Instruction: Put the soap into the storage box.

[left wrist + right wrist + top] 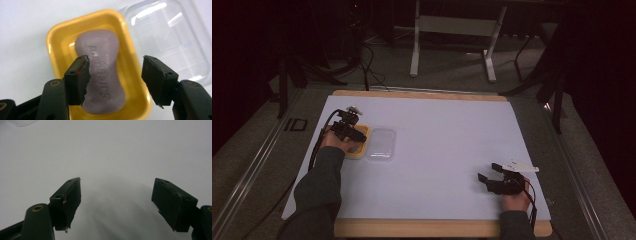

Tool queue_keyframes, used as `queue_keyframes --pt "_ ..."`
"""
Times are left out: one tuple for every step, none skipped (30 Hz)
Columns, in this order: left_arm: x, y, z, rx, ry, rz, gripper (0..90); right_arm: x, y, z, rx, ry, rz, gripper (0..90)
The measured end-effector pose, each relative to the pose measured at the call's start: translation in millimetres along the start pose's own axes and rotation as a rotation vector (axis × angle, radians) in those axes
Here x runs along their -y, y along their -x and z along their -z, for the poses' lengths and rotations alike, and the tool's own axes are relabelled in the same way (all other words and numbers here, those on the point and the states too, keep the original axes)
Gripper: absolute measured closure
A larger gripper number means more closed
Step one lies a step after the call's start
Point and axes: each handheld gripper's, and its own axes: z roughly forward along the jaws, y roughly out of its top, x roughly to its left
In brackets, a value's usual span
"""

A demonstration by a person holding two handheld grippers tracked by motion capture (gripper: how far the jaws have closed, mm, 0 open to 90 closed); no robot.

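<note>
Inside the yellow dish (58, 35) near the desk's left edge lies a lilac soap bar (103, 75) — left gripper (116, 75) spread wide above it; right gripper (117, 202) gapes empty too.

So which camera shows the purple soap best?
The left gripper view: the soap lies close up in the yellow dish, below the open left gripper. In the high view the hand covers that spot.

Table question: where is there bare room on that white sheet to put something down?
The wide middle of the white table sheet, between the clear plastic lid and the right tool, is bare, as is the far strip. It is crowded at the left: the yellow soap tray, purple soap bar and left tool cluster together.
</note>
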Motion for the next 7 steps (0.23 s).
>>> queue_keyframes --pt "0.0 0.0 0.0 0.000 0.000 0.000 39.9 0.0 0.0 0.0 0.000 0.000 0.000 23.2" --pt "0.3 9.7 5.4 0.018 0.022 -0.041 40.0 0.0 0.0 0.0 -0.001 0.000 0.000 23.2" --pt "0.6 13.6 7.0 0.023 0.029 -0.058 40.1 0.0 0.0 0.0 0.000 0.000 -0.001 23.2" --pt "0.6 13.6 7.0 0.023 0.029 -0.058 40.2 0.0 0.0 0.0 0.000 0.000 -0.001 23.2" --pt "1.3 23.0 9.8 0.033 0.040 -0.096 40.1 0.0 0.1 0.0 -0.001 0.000 0.000 23.2" --pt "1.3 23.0 9.8 0.033 0.040 -0.096 40.1 0.0 0.1 0.0 -0.001 0.000 0.000 23.2" --pt "1.8 28.0 11.3 0.037 0.048 -0.116 40.1 0.0 0.0 -0.1 -0.001 -0.001 -0.001 23.2"
